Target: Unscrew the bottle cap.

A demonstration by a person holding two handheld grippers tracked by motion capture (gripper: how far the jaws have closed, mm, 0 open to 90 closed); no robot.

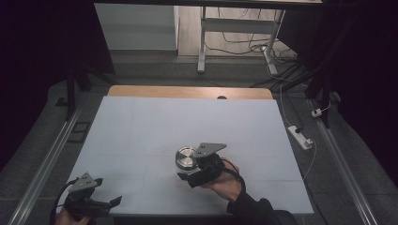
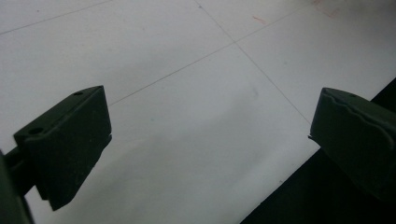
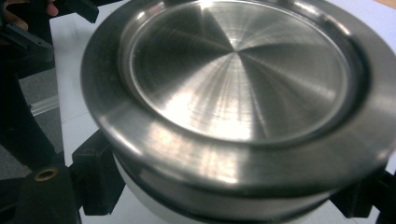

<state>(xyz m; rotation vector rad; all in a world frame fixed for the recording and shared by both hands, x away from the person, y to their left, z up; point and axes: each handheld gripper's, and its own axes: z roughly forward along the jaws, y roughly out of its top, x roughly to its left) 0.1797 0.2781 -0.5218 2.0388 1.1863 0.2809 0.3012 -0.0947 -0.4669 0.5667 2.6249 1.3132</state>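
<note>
Metal container [image 1: 186, 158] on table [image 1: 141, 126] centre; left hand-held gripper [image 1: 114, 201] near-left corner.

Dim room, dark at both sides. Desk [image 1: 141, 117] has a white top sheet with faint grid lines; a strip of bare wood [image 1: 187, 92] shows along its far edge, with a small dark hole [image 1: 221, 97] in it. Grey carpet floor [image 1: 42, 136] around the desk. Metal rails [image 1: 47, 161] run along the floor on both sides. Beyond the desk, a white table frame [image 1: 202, 42] stands on lighter flooring, loose cables [image 1: 244, 47] beneath it. A white panel [image 1: 136, 26] sits at back left. A white power strip [image 1: 300, 136] with cord lies on the floor at right.
</note>
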